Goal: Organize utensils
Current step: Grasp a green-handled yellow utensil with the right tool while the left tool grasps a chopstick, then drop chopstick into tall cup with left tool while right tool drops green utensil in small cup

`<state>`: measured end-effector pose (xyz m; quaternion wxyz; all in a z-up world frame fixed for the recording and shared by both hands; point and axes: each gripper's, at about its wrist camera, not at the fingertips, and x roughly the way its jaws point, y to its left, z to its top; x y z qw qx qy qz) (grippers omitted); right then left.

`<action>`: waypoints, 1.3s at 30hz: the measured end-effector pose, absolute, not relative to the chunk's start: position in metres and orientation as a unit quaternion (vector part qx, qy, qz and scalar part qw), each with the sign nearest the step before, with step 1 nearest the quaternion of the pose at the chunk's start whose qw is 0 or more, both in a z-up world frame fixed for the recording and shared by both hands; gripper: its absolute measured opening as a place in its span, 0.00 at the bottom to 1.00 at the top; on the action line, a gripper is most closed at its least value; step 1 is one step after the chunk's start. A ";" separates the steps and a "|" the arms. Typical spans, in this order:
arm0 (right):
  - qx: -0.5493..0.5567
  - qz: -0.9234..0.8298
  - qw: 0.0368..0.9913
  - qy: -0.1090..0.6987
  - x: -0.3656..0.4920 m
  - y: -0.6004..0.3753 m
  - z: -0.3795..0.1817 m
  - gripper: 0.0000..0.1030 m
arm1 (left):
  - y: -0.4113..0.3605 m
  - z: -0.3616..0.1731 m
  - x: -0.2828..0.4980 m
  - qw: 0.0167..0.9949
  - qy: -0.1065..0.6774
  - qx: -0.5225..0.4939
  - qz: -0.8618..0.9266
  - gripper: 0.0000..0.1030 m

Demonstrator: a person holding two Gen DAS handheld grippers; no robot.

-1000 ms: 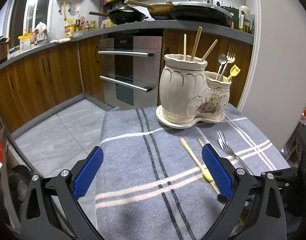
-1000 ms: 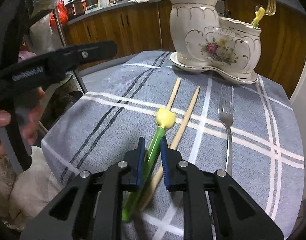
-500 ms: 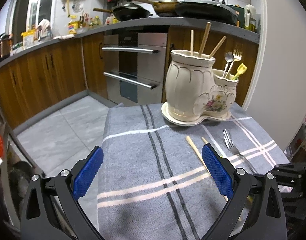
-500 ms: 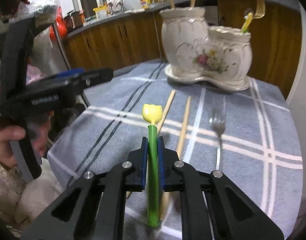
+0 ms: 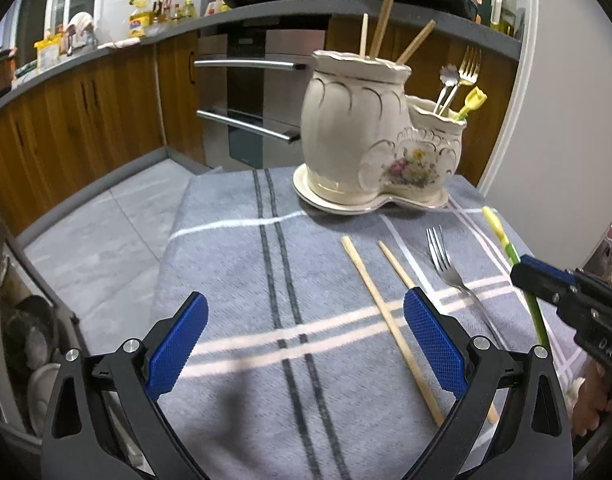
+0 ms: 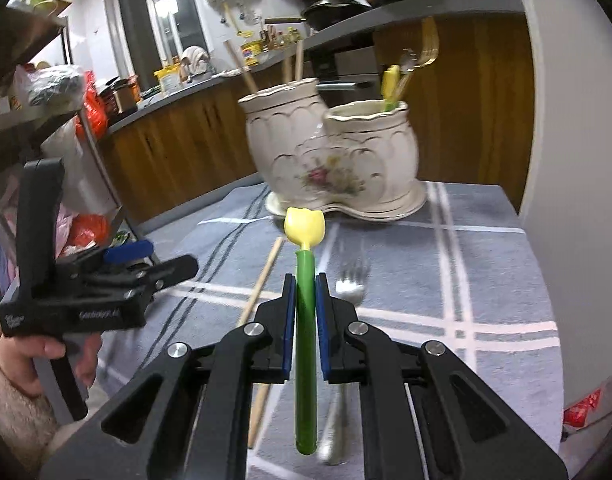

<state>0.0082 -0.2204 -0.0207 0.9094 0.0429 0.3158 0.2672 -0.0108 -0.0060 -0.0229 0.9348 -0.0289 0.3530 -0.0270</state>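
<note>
Our left gripper (image 5: 306,346) hangs wide open over the cloth (image 5: 234,264), nothing between its pads. Right of it two chopsticks (image 5: 390,320) and a fork (image 5: 446,264) lie flat on the cloth. Behind them stands the holder (image 5: 370,148) with chopsticks, a fork and spoons in it. Our right gripper (image 6: 305,312) has just been closing and now pinches the green stem of a tulip spoon (image 6: 305,320), lifted off the cloth and pointing at the holder.

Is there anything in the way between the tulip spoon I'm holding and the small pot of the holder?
Nothing visible blocks it. The right gripper holds the tulip spoon above the cloth; the fork and chopsticks lie flat below, short of the holder.
</note>
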 end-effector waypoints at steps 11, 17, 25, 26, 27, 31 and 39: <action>0.063 0.258 0.910 0.319 0.016 -0.238 -0.024 0.10 | -0.027 -0.031 -0.007 0.925 0.379 -0.025 -0.024 0.93; 0.068 0.259 0.908 0.321 0.017 -0.239 -0.024 0.10 | -0.046 -0.034 0.000 0.921 0.389 -0.001 -0.032 0.86; 0.065 0.258 0.908 0.323 0.019 -0.239 -0.026 0.10 | -0.065 -0.047 0.014 0.903 0.425 0.049 -0.033 0.46; 0.065 0.258 0.908 0.324 0.019 -0.239 -0.026 0.10 | -0.067 -0.048 0.015 0.901 0.429 0.051 -0.035 0.45; 0.064 0.258 0.908 0.323 0.019 -0.239 -0.026 0.10 | -0.068 -0.050 0.017 0.900 0.432 0.054 -0.036 0.43; 0.063 0.258 0.908 0.324 0.019 -0.238 -0.027 0.10 | -0.071 -0.051 0.029 0.898 0.434 0.061 -0.040 0.37; 0.063 0.261 0.911 0.314 0.018 -0.237 -0.025 0.09 | -0.068 -0.052 0.037 0.901 0.424 0.072 -0.053 0.07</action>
